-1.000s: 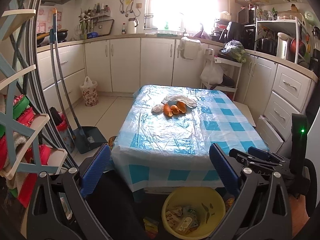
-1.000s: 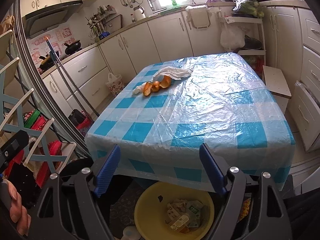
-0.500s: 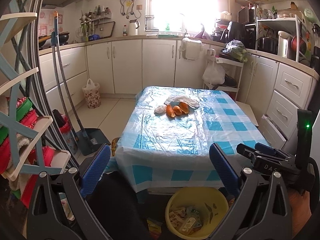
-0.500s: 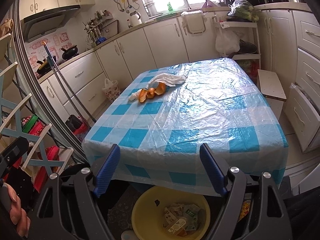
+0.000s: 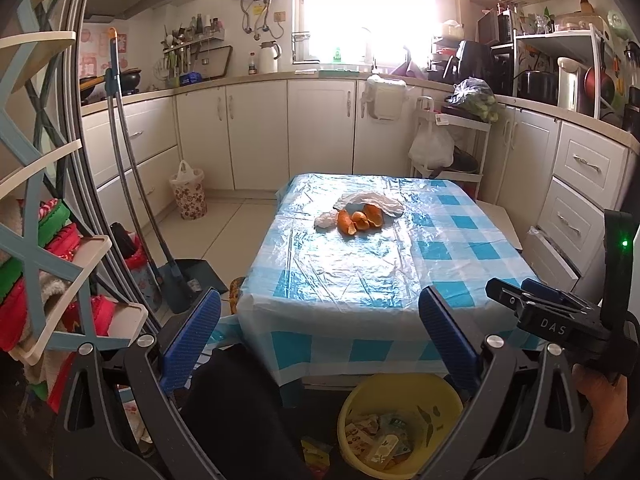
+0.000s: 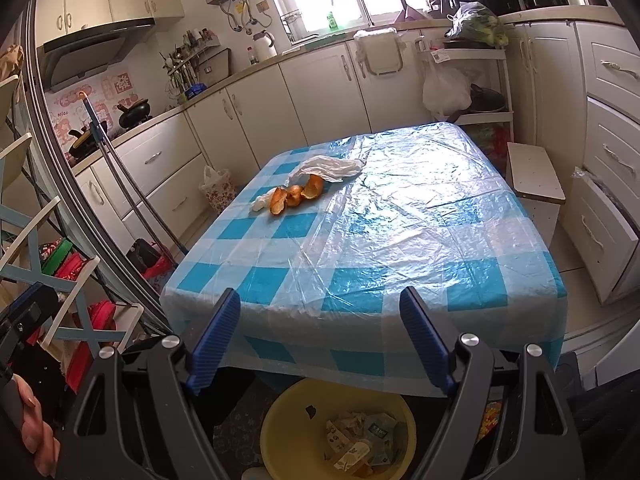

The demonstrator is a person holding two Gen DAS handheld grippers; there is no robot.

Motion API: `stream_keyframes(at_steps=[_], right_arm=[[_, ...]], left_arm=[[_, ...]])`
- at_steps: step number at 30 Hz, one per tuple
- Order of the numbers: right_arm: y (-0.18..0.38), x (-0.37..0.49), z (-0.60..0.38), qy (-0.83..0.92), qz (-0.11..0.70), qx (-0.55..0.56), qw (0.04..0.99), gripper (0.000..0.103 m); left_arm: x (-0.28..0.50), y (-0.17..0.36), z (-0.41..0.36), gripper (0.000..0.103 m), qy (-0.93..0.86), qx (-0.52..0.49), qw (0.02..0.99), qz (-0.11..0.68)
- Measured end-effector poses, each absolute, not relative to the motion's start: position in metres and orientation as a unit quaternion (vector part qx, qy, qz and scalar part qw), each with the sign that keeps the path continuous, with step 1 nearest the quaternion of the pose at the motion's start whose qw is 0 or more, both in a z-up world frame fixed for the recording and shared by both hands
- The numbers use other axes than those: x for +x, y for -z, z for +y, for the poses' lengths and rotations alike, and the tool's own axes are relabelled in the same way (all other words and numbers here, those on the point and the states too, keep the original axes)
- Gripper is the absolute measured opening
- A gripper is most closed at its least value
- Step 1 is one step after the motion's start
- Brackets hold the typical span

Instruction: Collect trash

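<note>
Both tools spread wide with nothing between them, so best to reach for the orange peels [image 6: 295,196] toward the counter's [image 6: 400,240] far edge, pinching gently.

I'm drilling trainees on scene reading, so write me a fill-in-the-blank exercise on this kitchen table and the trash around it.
1. The peels lying on the table are ____ in colour.
2. The bin on the floor at the table's near end is ____ in colour.
3. Both the left gripper and the right gripper have their jaws ____, with nothing between them.
4. The crumpled white bag lies ____ the peels.

Missing words: orange; yellow; open; beside
</note>
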State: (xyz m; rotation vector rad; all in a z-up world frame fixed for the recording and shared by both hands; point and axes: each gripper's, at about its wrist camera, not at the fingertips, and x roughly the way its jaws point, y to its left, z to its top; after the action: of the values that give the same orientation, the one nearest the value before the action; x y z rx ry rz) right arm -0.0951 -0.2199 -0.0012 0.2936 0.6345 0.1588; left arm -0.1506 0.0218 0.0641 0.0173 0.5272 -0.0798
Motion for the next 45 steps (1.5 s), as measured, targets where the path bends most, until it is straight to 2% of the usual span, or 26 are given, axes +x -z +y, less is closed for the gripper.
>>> stream_keyframes(at_steps=[10,13,45], right_arm=[[-0.0014,-0.0973,-0.2213,-0.071,0.301,0.142,0.940,0.079],[-0.0024,-0.0987,-0.2209,-0.068,0.296,0.139,0.942,0.084],[-0.0063,-0.1002,-0.2229,-0.066,0.286,0.130,0.947,0.084]], left_arm=[[-0.1494,-0.0639,0.0232,0.096,0.033,0.012,0.964,0.264],[-0.1494,-0.0635,0.0233,0.096,0.033,0.014,0.964,0.265],[-0.1511,-0.0644,0.0213,0.096,0.032,0.025,0.964,0.263]])
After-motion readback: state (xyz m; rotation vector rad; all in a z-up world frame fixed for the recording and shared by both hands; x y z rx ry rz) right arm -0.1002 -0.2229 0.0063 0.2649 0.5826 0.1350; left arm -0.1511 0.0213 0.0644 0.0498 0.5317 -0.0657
